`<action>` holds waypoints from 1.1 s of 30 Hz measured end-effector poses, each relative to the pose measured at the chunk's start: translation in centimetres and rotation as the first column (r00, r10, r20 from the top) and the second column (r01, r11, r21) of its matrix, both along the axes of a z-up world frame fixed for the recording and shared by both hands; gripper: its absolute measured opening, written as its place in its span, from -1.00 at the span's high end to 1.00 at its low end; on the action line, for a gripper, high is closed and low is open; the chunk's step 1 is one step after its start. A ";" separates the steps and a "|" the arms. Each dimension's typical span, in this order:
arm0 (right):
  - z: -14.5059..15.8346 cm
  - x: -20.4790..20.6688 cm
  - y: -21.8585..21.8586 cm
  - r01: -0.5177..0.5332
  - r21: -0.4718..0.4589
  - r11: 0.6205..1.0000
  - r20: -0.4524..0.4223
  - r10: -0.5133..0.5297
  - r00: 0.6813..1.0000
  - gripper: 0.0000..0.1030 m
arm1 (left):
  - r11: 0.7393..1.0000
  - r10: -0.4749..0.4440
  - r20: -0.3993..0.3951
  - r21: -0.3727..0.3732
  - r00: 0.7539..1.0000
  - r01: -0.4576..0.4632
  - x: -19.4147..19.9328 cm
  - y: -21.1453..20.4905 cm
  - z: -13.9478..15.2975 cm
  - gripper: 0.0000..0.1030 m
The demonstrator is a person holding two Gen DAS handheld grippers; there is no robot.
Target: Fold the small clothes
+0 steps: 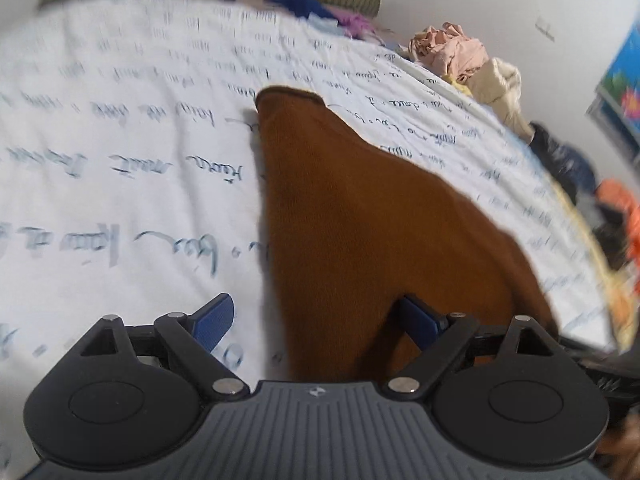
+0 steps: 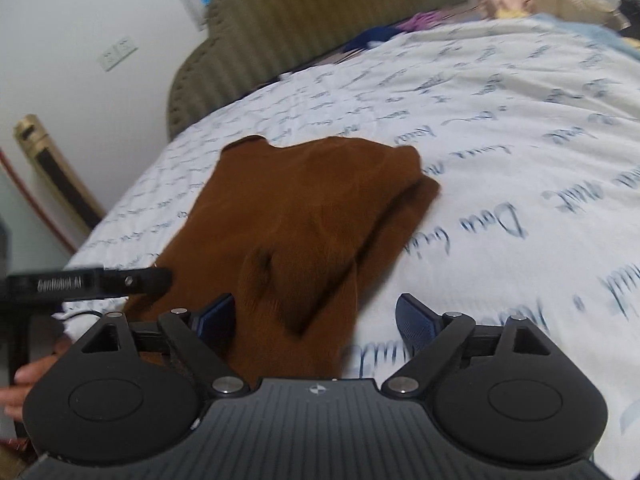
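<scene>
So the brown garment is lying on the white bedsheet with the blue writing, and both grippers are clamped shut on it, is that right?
Not quite. The brown garment does lie on the white bedsheet with blue writing, but neither gripper is clamped shut. The right wrist view shows the right gripper with its jaws apart, and the left wrist view shows the left gripper open too.

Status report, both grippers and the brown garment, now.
Left hand-held gripper open, empty. Right hand-held gripper open, brown garment lying slack between the pads. Garment partly folded on the bedsheet. Nothing in the way.
</scene>
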State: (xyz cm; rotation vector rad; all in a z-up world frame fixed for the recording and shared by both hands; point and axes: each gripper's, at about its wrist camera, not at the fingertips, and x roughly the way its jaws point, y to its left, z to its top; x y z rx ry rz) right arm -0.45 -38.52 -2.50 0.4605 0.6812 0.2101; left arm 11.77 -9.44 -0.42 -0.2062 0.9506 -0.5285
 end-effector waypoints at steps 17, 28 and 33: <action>-0.9 9.3 -1.8 -0.092 0.247 0.965 0.028 0.088 0.996 0.28 | 0.997 0.003 0.052 -0.077 0.999 0.001 6.9 -2.3 0.1 0.65; 2.1 12.8 -0.6 0.023 0.160 0.987 0.027 -0.027 0.999 0.10 | 0.976 0.055 0.184 0.197 0.981 -0.091 8.9 -2.7 3.2 0.47; 1.6 9.3 -1.2 0.057 0.121 0.991 -0.005 -0.057 0.998 -0.24 | 0.992 0.045 0.151 0.106 0.987 -0.062 5.0 0.9 3.1 0.21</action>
